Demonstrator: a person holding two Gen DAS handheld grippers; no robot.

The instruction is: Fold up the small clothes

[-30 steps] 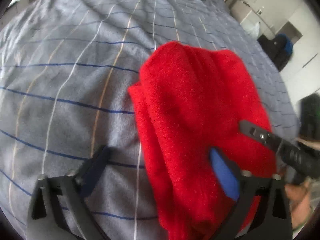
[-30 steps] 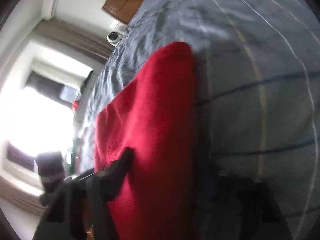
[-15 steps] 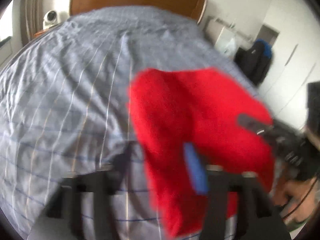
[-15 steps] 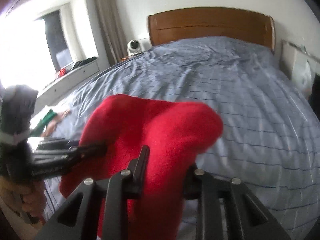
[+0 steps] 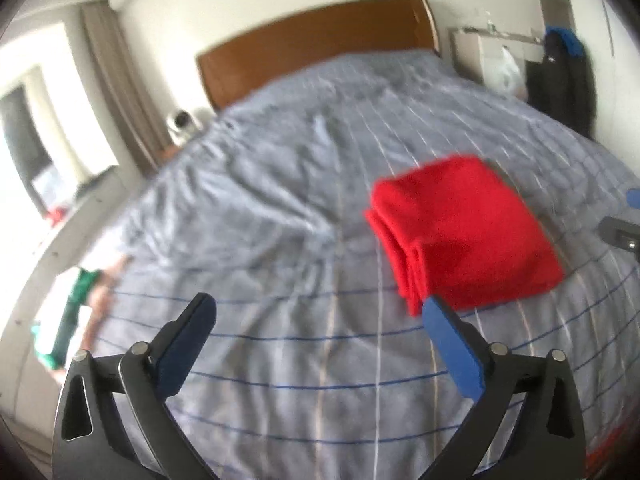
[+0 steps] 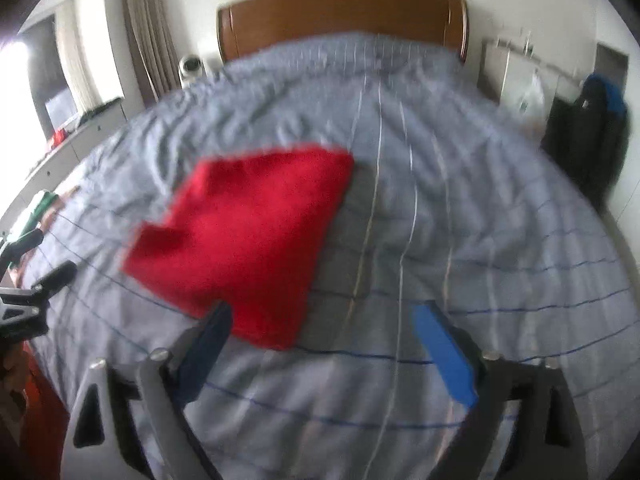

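Your left gripper (image 5: 320,316) and right gripper (image 6: 324,324) are both opening wide, nothing between the jaws. The folded red garment (image 5: 460,236) lies flat on the striped grey bedcover (image 5: 280,240), just beyond both grippers.

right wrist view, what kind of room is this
A bedroom, most likely in a home: a bed with a wooden headboard and a grey striped duvet, curtains by a window, and a folded red garment lying on the bed.
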